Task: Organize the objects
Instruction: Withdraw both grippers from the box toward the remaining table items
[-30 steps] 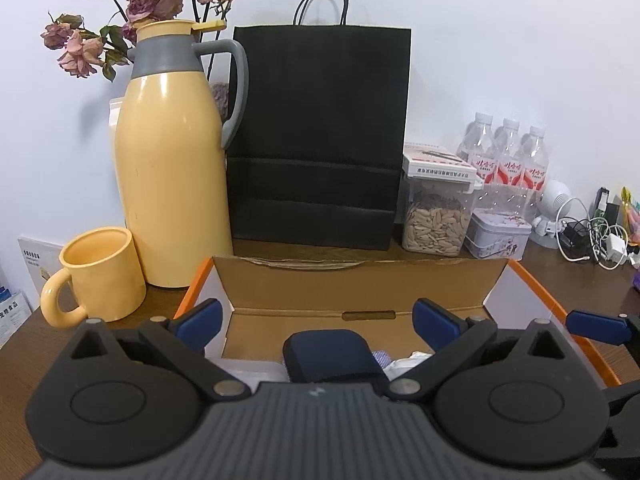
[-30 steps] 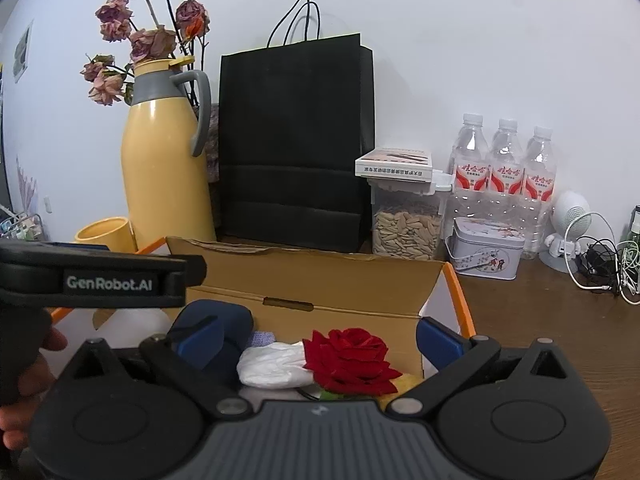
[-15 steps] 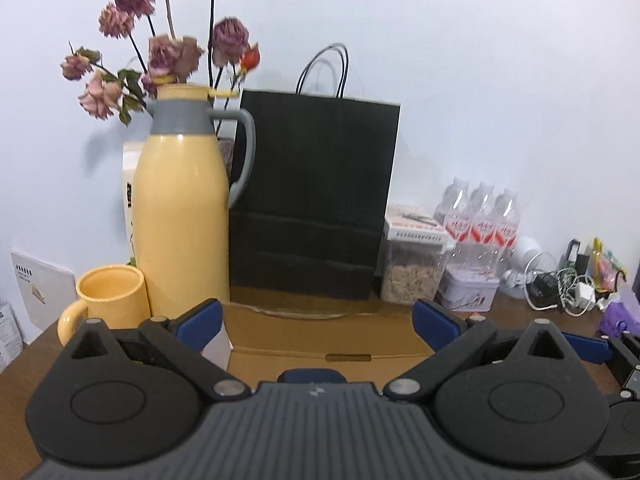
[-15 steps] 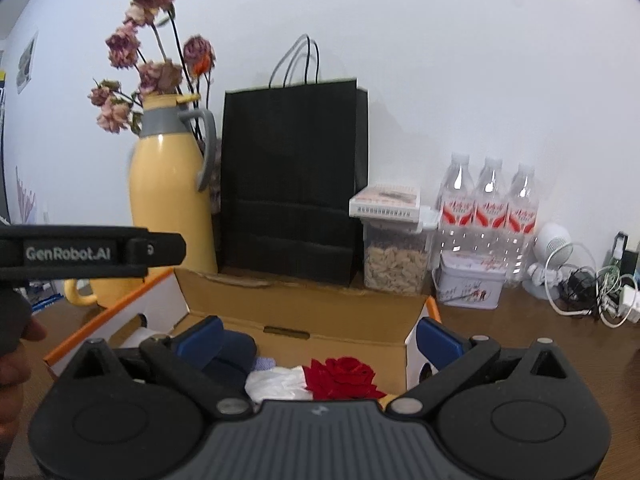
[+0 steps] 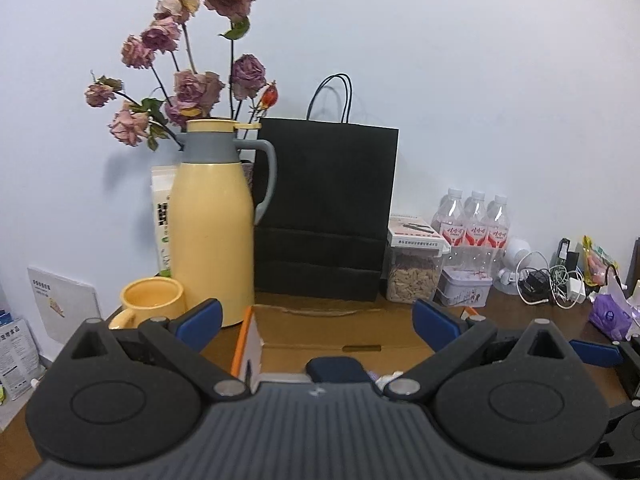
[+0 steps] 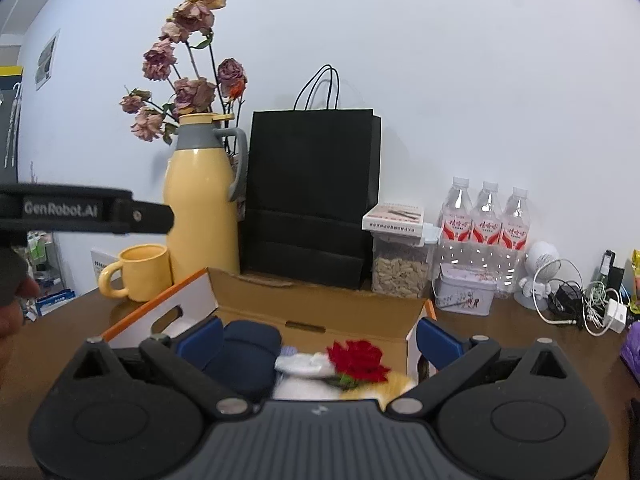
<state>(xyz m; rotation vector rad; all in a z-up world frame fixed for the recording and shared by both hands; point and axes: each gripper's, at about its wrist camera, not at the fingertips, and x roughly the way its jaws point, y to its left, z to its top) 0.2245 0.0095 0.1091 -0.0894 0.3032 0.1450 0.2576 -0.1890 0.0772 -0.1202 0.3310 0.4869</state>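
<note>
Cardboard box with orange-edged flaps sits open on the brown worktop, near its front edge, just in front of the black paper bag. It serves as the collecting bin: a dark blue pouch, a crumpled white wrapper and a red artificial rose already lie inside, loosely packed against each other, with something yellow under the rose that is too blurred to name.

Both tongs hang above the box mouth with nothing between them. The left tongs are spread wide over the left part of the box; the right tongs are spread just as wide over the middle. Being raised and empty, they look to be between picks, free to reach for whatever goes in next.

Along the back edge of the worktop, against the wall, stand the yellow thermos jug with dried roses behind it, a yellow mug just beside its base, a clear jar of seeds, a small tin and three water bottles. Tall things are kept at the rear, so the front stays open for reaching. A tangle of chargers and cables lies toward the right edge.
</note>
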